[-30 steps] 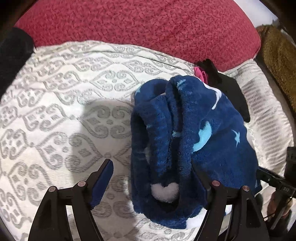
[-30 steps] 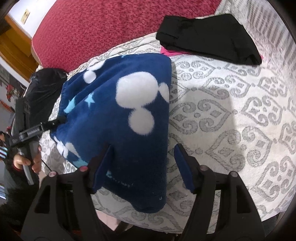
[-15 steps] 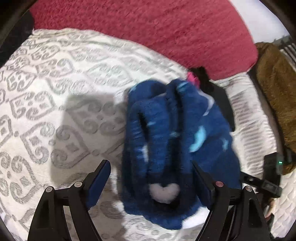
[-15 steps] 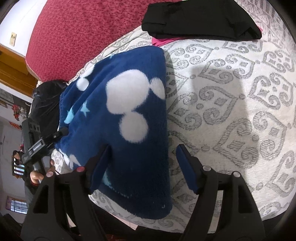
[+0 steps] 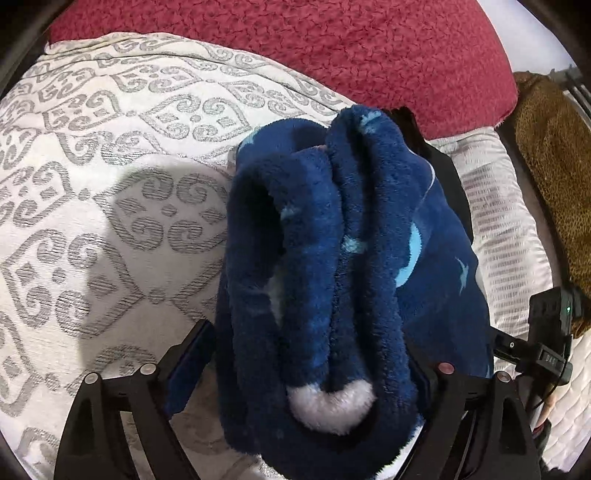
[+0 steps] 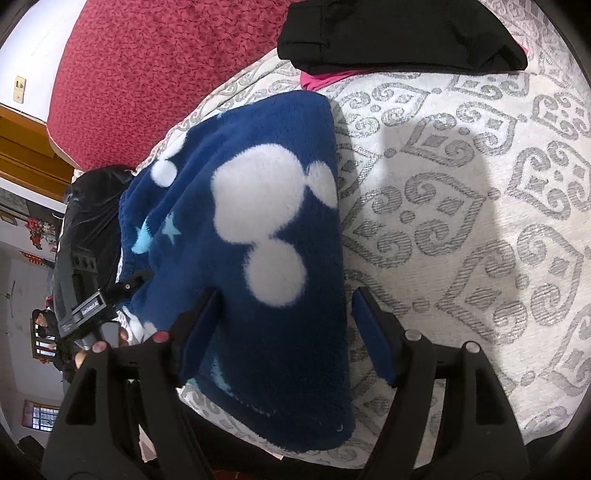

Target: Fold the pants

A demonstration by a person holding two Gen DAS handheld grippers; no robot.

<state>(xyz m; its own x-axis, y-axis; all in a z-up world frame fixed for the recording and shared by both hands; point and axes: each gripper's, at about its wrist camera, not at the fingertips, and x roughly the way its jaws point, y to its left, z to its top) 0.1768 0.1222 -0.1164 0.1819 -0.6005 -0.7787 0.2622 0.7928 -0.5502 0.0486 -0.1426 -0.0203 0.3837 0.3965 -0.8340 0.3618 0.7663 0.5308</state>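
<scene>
The blue fleece pants (image 6: 258, 229) lie folded into a thick bundle on the patterned bedspread (image 6: 461, 206), near the bed's front edge. A black folded garment (image 6: 399, 33) sits well apart, toward the red blanket (image 5: 332, 51). I judge the fold nearly complete; the step in hand is to settle and square the bundle.

Procedure for this step:
1. Keep both grippers level with the bedspread, so the stacked layers are pressed and not dragged.
2. Bring the layered end, seen in the left wrist view as several plush rolls, into line. These rolls stand loose and rounded, so they will likely spring apart unless pressed flat.
3. Avoid pinching only the top layer; fleece is thick and slips over itself.
4. Lift away straight, without snagging the pile.

Gripper state:
- My left gripper (image 5: 314, 373) is spread wide. The layered end of the pants fills the gap between its fingers. The right finger is largely hidden behind the cloth, so I cannot tell whether it presses the fabric. I judge that nothing is clamped.
- My right gripper (image 6: 286, 325) is also wide. Its left finger sits over the blue cloth; its right finger stands just beside the folded edge, above the bedspread. It holds nothing.
</scene>
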